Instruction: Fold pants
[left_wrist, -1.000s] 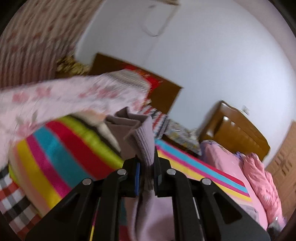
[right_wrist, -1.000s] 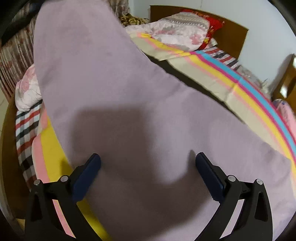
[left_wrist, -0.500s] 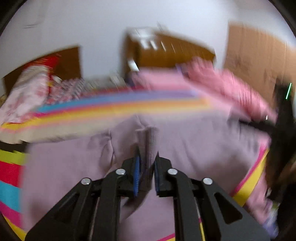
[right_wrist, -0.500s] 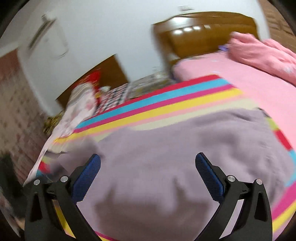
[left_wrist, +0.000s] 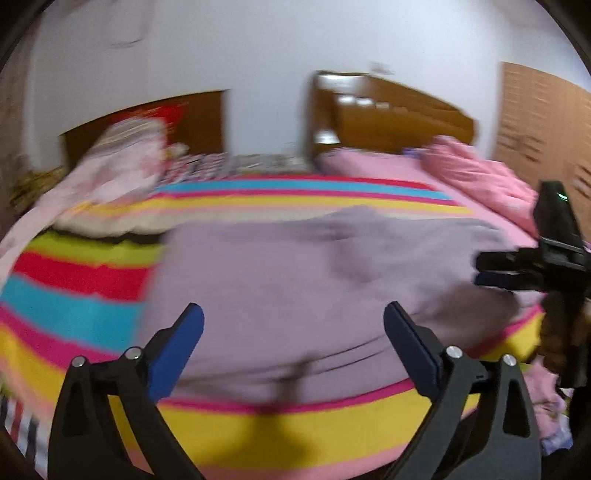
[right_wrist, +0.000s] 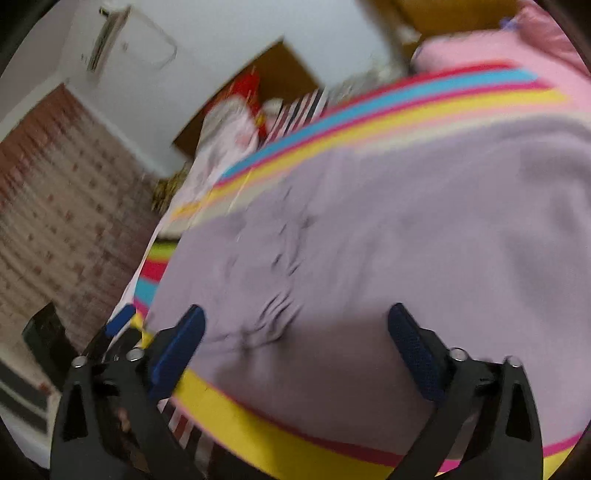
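Striped bedspread (left_wrist: 258, 424) borders lilac pants (left_wrist: 314, 280) lying flat; left claw (left_wrist: 293, 325) opening, right claw (right_wrist: 295, 325) closing, both empty.

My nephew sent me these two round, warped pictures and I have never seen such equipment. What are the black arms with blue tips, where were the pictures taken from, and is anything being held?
No robot here: a person holds a pair of hand-held tongs in each hand, with a wide-angle camera on each looking along its two fingers. One picture comes from the left tongs, the other from the right tongs. The blue tips are the gripping pads. On the rainbow-striped bedspread lie the soft lilac pants, spread fairly flat. Nothing is held: the left jaws are opening, the right ones closing slightly, both with only air between the pads. The dark shape at the right edge of the left picture is the right tongs.
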